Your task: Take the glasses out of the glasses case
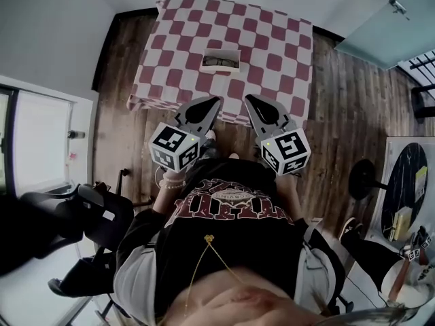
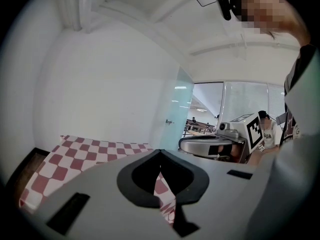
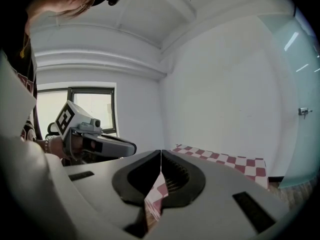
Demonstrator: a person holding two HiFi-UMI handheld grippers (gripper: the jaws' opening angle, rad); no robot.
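Observation:
In the head view the glasses case [image 1: 221,60] lies open in the middle of the red-and-white checked table [image 1: 272,43], with something dark inside it. Both grippers hang at the table's near edge, well short of the case. My left gripper [image 1: 215,100] is shut and holds nothing, and so is my right gripper [image 1: 249,98]. In the left gripper view the jaws meet at the left gripper's tips [image 2: 160,151], with the right gripper [image 2: 220,143] beside them. In the right gripper view the right gripper's tips [image 3: 160,152] touch, and the left gripper [image 3: 97,142] shows at the left. The case is in neither gripper view.
The table stands on a wooden floor [image 1: 343,107] against a white wall. A black chair [image 1: 81,216] is at my left beside a window [image 1: 41,141]. A glass door [image 1: 391,22] is at the far right, and a round dark table [image 1: 408,189] at my right.

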